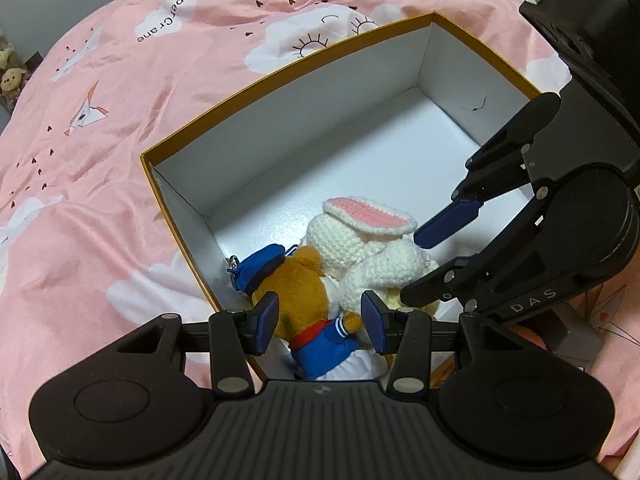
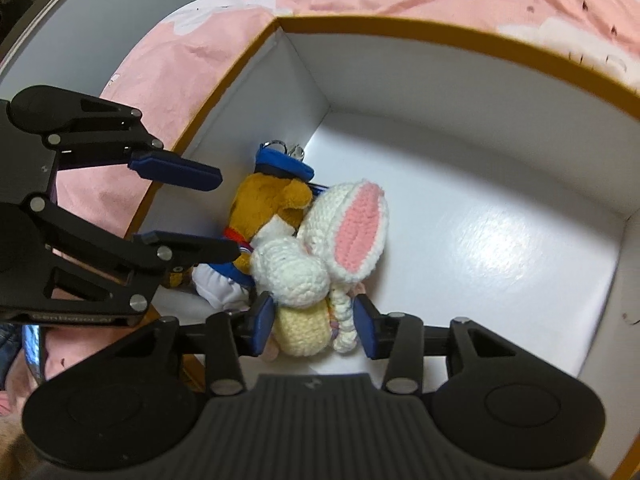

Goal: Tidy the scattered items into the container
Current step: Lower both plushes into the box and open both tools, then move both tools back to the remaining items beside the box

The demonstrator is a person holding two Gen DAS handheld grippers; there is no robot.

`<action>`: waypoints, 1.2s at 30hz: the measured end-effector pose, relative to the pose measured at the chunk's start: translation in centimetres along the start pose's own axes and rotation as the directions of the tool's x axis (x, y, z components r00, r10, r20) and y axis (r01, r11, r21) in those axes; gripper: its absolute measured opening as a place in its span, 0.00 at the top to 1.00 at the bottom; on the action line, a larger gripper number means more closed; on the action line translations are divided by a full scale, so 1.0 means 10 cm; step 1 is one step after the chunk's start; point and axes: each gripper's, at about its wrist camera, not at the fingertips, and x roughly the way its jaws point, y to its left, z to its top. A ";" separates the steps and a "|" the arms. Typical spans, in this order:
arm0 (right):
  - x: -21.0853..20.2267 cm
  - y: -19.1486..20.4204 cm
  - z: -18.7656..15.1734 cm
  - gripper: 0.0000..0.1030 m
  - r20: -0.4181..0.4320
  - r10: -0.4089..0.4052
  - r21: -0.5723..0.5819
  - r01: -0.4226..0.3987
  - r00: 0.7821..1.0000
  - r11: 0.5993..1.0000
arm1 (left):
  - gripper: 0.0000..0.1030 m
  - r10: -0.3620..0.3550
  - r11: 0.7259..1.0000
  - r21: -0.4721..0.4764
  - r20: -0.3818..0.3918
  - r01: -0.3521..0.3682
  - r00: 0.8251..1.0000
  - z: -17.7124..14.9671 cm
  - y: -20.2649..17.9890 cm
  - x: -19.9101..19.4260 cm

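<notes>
One box (image 1: 224, 118), two plush toys: one sailor bear (image 1: 296, 284), one crocheted rabbit (image 1: 360, 236).

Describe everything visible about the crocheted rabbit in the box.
The crocheted rabbit is cream-white yarn with long ears lined in pink, a pale yellow body and a braided white strand beside it. It lies on its side on the white floor of the orange-rimmed box, near a corner, pressed against the brown plush in a blue sailor outfit. The right tool straddles its yellow body, pads close beside it; a firm grip cannot be confirmed.
</notes>
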 end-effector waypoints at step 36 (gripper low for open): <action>-1.01 0.61 -1.49 0.43 0.419 -0.228 0.055 0.226 0.879 0.973 | 0.46 -0.054 0.995 -0.079 0.162 0.068 0.985 -0.91 -0.69 -0.74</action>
